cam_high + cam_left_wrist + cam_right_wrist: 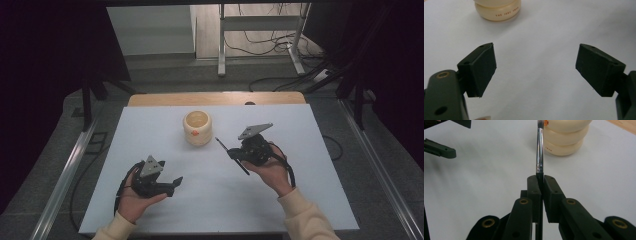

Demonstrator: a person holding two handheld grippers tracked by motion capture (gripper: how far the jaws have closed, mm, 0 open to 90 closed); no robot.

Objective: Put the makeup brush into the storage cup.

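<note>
Right gripper pinches my thin brush mid-table, tip near the cream jar toward the far edge. Left gripper jaws spread, near edge, holding nothing.

A slim brush with a black handle and a shiny metal ferrule is seen right of centre in the high view, held off the white surface and slanted from upper left to lower right. In the right gripper view it is clamped at the lower middle of the frame, its metal part running straight up.
</note>
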